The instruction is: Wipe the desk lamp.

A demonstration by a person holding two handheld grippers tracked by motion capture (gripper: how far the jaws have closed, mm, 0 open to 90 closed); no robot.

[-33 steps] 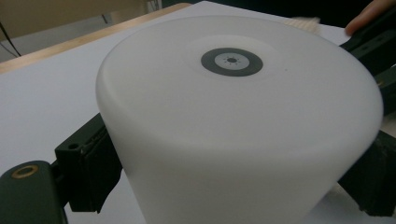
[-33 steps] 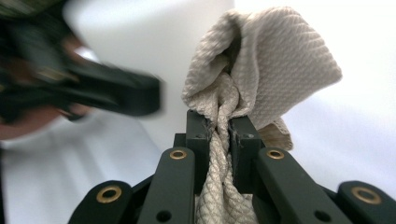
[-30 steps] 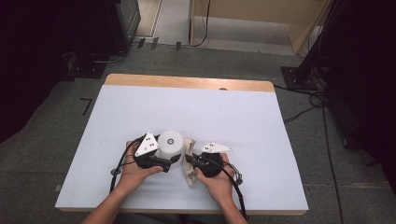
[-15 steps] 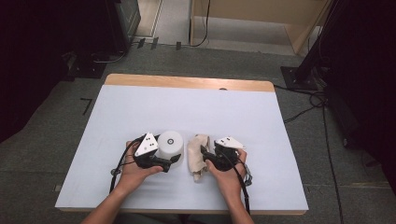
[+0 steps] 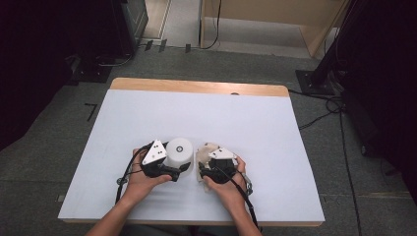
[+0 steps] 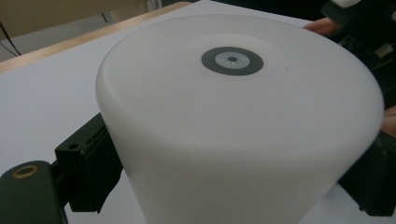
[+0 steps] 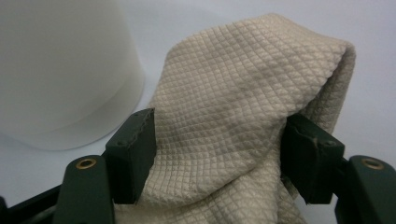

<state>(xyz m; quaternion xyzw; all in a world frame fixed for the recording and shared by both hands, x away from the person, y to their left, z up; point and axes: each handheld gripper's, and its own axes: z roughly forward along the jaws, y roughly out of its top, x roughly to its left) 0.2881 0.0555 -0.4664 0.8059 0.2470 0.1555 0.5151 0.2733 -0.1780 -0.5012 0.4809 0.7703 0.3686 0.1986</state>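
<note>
Bracing one white cylinder (image 5: 179, 153) while gripping one beige quilted cloth (image 5: 205, 156) near the table's (image 5: 275, 147) 6 o'clock edge.

Left gripper (image 5: 183, 169): clamping the cylinder's wall, jaws spread wide around it. Right gripper (image 7: 219, 154): pinching the bunched cloth, at the cylinder's 3 o'clock. Risking slippage on the smooth wall, tipping under sideways wiping pressure, or losing the loosely gathered cloth. Counting: one cylinder, one cloth, two grippers.

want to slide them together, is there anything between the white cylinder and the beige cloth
Nothing lies between them: in the high view the white cylinder and the beige cloth sit side by side, and the right gripper view shows bare table in the narrow gap.
</note>
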